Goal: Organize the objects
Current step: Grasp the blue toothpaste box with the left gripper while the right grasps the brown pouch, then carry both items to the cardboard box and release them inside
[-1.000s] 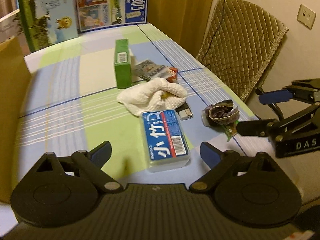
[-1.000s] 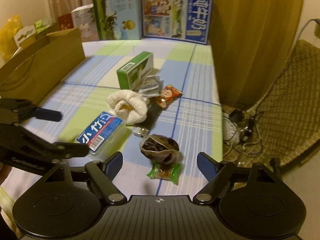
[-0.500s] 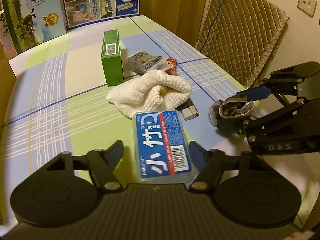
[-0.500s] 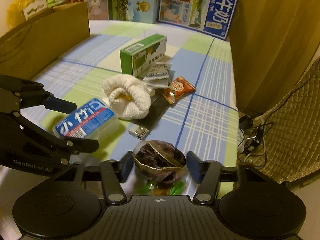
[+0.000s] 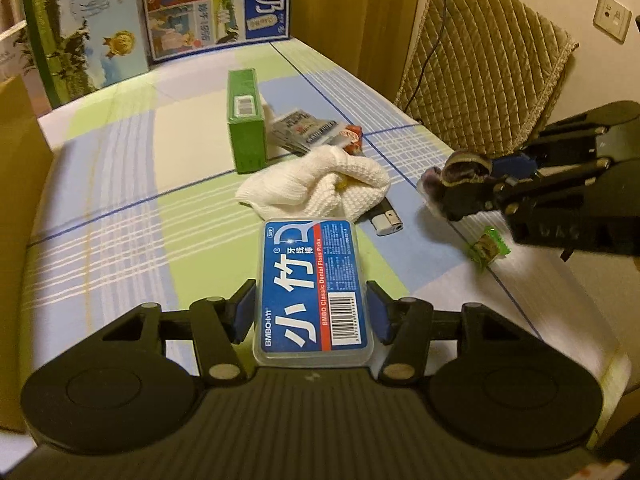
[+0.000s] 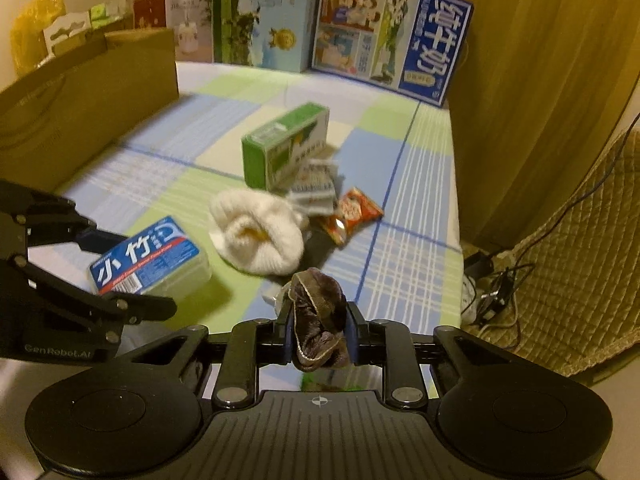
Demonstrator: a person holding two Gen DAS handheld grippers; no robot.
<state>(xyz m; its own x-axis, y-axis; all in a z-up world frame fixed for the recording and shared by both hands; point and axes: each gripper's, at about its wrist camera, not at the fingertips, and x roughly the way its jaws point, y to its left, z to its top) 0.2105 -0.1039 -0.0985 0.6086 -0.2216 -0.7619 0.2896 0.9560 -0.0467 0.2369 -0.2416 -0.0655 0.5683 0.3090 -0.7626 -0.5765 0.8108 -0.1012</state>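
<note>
On the checked green-and-blue worktop, both tongs have just closed: the left tongs clench the blue-labelled clear plastic floss-pick box near the white knitted cloth, the right tongs lift the crumpled dark velvet pouch beside it, so sorting can begin.

Black linkage grippers, blue pads, silver screws (white lettering)

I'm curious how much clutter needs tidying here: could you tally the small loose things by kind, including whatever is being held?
Small boxes: 2 (blue floss-pick box, green box)
Fabric pieces: 2 (white knitted cloth, dark fabric bundle)
Wrapped snacks: 2 (red packet, green sweet)
Lighter: 1
Sachet pile: 1 (overlapping, not counted singly)
Total: 8
</note>
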